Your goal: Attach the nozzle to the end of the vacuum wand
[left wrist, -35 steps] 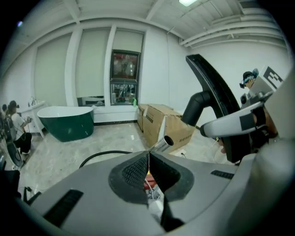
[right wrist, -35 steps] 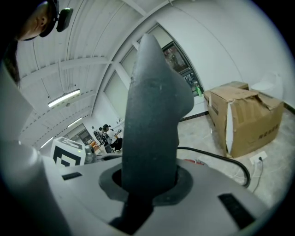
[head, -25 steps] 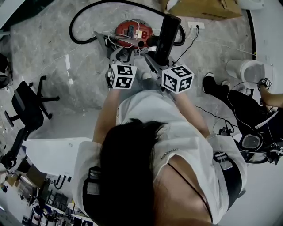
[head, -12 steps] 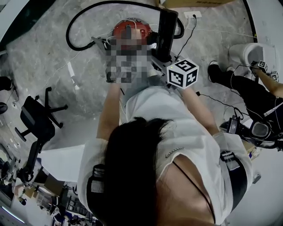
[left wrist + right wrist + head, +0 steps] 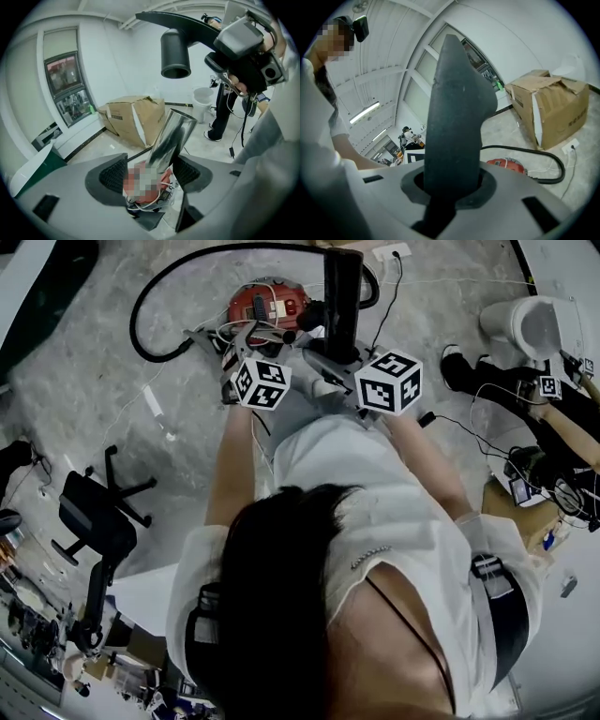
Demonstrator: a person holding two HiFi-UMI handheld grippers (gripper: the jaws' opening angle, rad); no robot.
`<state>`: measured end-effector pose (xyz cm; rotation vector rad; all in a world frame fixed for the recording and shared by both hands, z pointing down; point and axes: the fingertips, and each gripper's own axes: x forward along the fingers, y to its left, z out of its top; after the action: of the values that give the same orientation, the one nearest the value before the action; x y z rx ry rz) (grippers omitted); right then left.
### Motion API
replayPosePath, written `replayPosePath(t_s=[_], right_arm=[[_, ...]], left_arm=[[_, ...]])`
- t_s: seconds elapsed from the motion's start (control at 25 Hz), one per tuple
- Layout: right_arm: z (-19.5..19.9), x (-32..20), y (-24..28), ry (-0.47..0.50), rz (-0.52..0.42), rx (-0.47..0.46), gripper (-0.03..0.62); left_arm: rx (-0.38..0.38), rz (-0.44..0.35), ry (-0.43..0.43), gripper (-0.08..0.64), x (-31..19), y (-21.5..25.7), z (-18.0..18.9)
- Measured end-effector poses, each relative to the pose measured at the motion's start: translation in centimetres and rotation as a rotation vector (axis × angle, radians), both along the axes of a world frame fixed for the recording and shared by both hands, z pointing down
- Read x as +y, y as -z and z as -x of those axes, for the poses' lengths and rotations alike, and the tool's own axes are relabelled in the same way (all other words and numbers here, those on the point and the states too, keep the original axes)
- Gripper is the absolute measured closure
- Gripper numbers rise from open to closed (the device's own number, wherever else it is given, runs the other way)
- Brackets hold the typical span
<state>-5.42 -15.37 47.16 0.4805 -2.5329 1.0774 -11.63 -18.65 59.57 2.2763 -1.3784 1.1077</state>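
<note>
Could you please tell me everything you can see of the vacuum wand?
The wand is a shiny, silvery metal tube, round and hollow, with its open end uppermost. It leans up to the right from between the fingers of the left gripper, whose jaws have just been opening and stand wide; the left finger is clear of it, the right sits close. Its lower end is hidden. The black nozzle hangs above it, not yet joined.

The shiny metal wand (image 5: pixel 171 136) is leaning between the left gripper's (image 5: pixel 150 174) jaws, which have just been opening, its open end pointing up. The black nozzle (image 5: pixel 176 52) is hanging above it, round socket down, clamped in the right gripper (image 5: pixel 450 182).
</note>
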Motion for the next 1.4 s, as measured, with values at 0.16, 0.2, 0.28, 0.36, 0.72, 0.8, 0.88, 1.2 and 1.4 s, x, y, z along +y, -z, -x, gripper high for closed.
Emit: replayPosePath(t_s=[0.16, 0.2, 0.28, 0.36, 0.72, 0.8, 0.88, 1.2, 1.4], right_arm=[[0.4, -0.2, 0.3, 0.025, -0.023, 0.005, 0.515], [0.4, -0.2, 0.2, 0.024, -0.021, 0.008, 0.515], [0.4, -0.3, 0.1, 0.017, -0.011, 0.007, 0.515], [0.4, -0.3, -0.1, 0.013, -0.003, 0.002, 0.515], [0.8, -0.4, -0.2, -0.018, 0.008, -0.018, 0.515], [0.9, -0.4, -0.2, -0.025, 0.015, -0.027, 0.515], [0.8, -0.5, -0.2, -0.042, 0.041, -0.051, 0.515], [1.3, -0.9, -0.6, -0.098, 0.15, -0.168, 0.515], [1.7, -0.7, -1.2, -0.107, 0.209, -0.211, 0.515]], left_arm=[[0.016, -0.002, -0.028, 0.273, -0.5, -0.6, -0.3], [0.012, -0.001, -0.031, 0.273, -0.5, -0.8, -0.3], [-0.011, 0.0, -0.039, 0.275, -0.6, -1.5, -0.3], [-0.024, 0.005, -0.044, 0.275, -0.8, -2.2, -0.3], [-0.004, -0.02, -0.108, 0.373, -1.0, -2.3, -1.1], [0.002, -0.023, -0.101, 0.373, -0.9, -2.3, -1.0], [0.009, -0.026, -0.095, 0.373, -1.1, -2.2, -1.1], [0.027, -0.023, -0.123, 0.377, -1.4, -2.0, -0.8], [0.039, -0.019, -0.136, 0.379, -1.6, -1.8, -0.7]])
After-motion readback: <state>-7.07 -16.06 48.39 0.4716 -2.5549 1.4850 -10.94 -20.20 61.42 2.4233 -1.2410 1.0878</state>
